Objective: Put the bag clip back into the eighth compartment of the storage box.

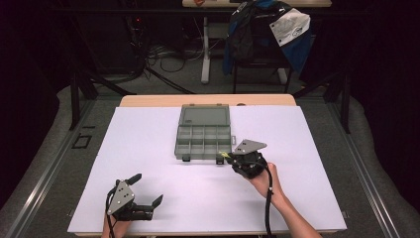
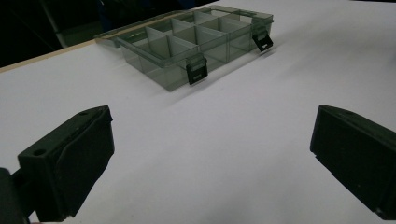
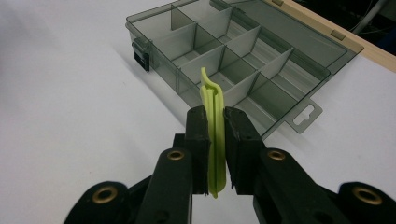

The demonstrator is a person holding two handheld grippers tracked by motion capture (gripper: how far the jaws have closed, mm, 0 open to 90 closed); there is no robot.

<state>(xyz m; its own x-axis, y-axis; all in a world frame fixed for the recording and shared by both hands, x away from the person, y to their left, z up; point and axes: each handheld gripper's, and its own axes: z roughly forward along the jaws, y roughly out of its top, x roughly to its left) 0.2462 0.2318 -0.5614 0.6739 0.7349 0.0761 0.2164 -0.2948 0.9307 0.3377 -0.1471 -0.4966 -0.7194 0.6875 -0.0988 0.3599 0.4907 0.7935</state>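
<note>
The right tool [image 3: 215,135] pinches a yellow-green clip [image 3: 214,140] upright, just before the open compartment box [image 3: 243,60] on the desk [image 3: 70,116].

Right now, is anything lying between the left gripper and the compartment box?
No. In the left gripper view, bare white table runs from the open left gripper to the compartment box. The high view shows that stretch bare too.

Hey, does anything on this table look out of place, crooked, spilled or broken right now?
Nothing stands out. The clear grey plastic compartment box lies flat with its lid open and compartments empty. The right gripper holds a thin lime-green plastic clip upright near the box. The left gripper sits open, holding nothing.
</note>
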